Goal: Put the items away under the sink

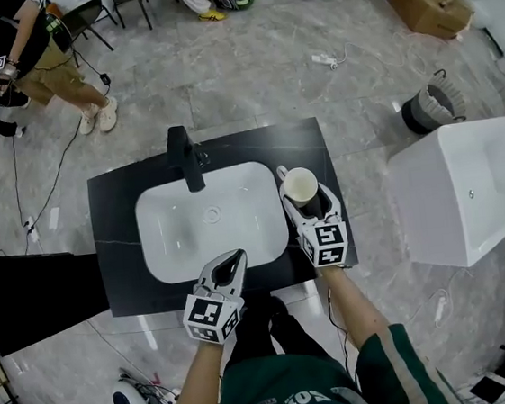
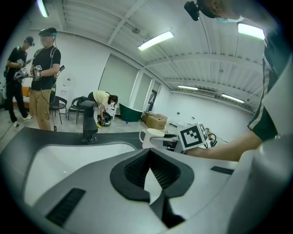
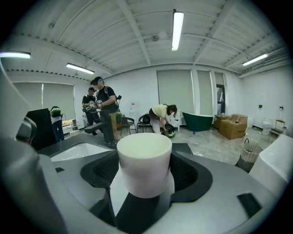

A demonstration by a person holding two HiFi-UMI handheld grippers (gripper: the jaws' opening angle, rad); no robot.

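A white mug (image 1: 300,182) stands upright over the black countertop (image 1: 116,194), just right of the white sink basin (image 1: 175,241). My right gripper (image 1: 309,204) is shut on the mug, one finger on each side. In the right gripper view the mug (image 3: 143,151) fills the space between the jaws of that gripper (image 3: 146,168). I cannot tell whether the mug rests on the counter. My left gripper (image 1: 238,257) hovers at the basin's front edge, shut with nothing in it; its tips (image 2: 149,153) meet. From there the mug (image 2: 149,137) shows to the right.
A black faucet (image 1: 184,154) rises behind the basin. A black panel (image 1: 37,298) sticks out left of the vanity. A white tub (image 1: 469,190) and a bin (image 1: 430,108) stand to the right. A person (image 1: 36,49) stands at the far left, cardboard boxes (image 1: 424,0) at the far right.
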